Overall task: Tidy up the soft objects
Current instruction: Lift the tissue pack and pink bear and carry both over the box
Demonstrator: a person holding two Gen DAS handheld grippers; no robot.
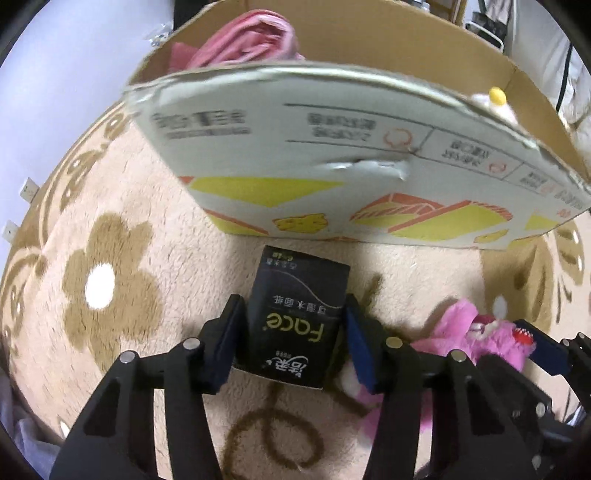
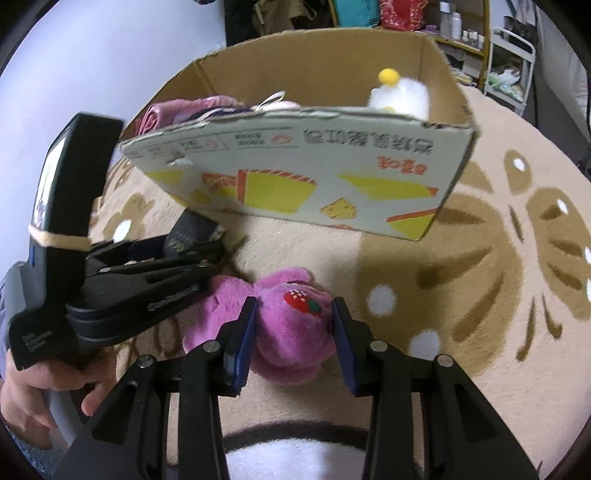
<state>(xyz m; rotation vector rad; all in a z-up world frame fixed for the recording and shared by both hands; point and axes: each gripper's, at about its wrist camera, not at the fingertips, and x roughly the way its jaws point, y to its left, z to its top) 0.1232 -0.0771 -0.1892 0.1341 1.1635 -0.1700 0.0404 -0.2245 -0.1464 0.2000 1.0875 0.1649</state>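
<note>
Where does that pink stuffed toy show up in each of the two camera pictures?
Left wrist view: the pink plush toy lies at lower right, beside the black tissue pack.
Right wrist view: it sits bottom centre, between the right gripper fingers.
Shared landmark: the cardboard box behind it on the rug.

A lived-in room of a home: a plush beige rug (image 2: 461,258) patterned with brown flowers covers the floor, an open cardboard box (image 2: 439,66) of soft toys sits on it, and cluttered shelves (image 2: 465,33) and a white rack (image 2: 509,70) line the far wall.
</note>
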